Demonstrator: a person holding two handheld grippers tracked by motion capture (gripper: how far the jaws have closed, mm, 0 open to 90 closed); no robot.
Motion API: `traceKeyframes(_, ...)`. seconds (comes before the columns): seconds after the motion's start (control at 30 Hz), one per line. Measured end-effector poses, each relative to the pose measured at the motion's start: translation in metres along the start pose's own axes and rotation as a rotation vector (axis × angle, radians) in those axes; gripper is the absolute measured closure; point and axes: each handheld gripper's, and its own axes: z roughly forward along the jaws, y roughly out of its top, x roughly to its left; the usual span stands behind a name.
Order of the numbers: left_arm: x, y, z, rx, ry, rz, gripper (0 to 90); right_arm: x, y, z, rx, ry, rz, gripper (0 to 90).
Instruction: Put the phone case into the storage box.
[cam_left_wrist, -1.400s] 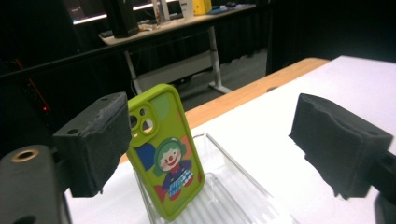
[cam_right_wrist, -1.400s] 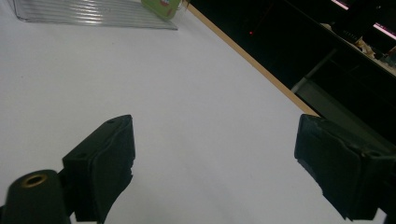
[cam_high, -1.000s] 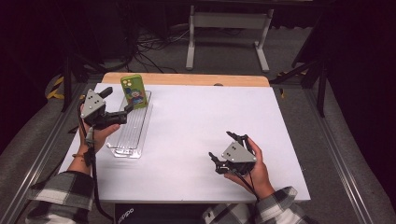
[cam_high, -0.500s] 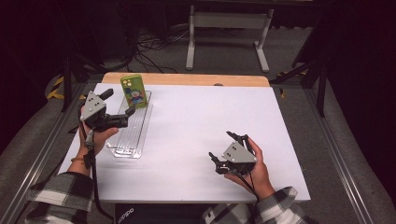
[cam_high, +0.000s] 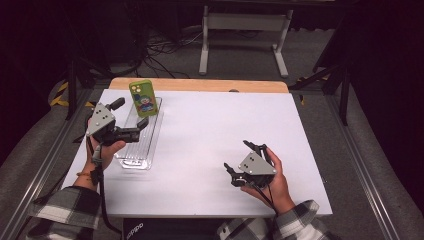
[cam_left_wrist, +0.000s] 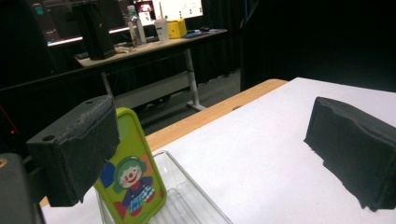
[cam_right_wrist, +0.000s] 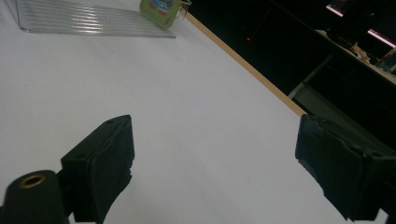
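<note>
A green phone with a cartoon clown on its case stands upright, leaning at the far end of a clear ribbed tray on the left of the white table. My left gripper hovers just left of the tray. Its jaws have just been opening and now stand open with nothing between them. In the left gripper view the phone rises right behind the left jaw, in the tray. My right gripper rests open and empty near the front right. In its own view the right gripper points toward the distant tray and phone.
The white tabletop has a wooden strip along its far edge. Beyond it stand a grey metal stand and loose cables on the floor. A desk with screens and bottles is farther back.
The left gripper's jaws stand slightly wider apart than a second ago and the hand has shifted a little by the tray. The right hand and the phone have stayed put.
</note>
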Motion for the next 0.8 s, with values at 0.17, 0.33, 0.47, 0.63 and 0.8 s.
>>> traceKeyframes(0.17, -0.008, 0.001, -0.002, -0.01, 0.001, 0.018, 3.3, 0.0, 0.0, -0.001, -0.003, 0.002, -0.001, 12.6)
traceKeyframes(0.33, -0.014, 0.002, -0.004, -0.022, -0.008, 0.026, 2.5, 0.001, 0.001, -0.001, -0.005, 0.002, 0.0, 12.6)
traceKeyframes(0.47, -0.019, 0.002, -0.007, -0.027, -0.014, 0.025, 2.1, 0.001, 0.001, -0.001, -0.006, 0.003, 0.0, 12.5)
traceKeyframes(0.63, -0.026, 0.0, -0.009, -0.026, -0.016, 0.054, 1.5, 0.001, 0.002, -0.002, -0.006, 0.009, -0.003, 12.5)
traceKeyframes(0.8, -0.032, -0.001, -0.01, -0.032, -0.034, 0.055, 1.7, 0.002, 0.002, -0.002, -0.006, 0.021, -0.011, 12.5)
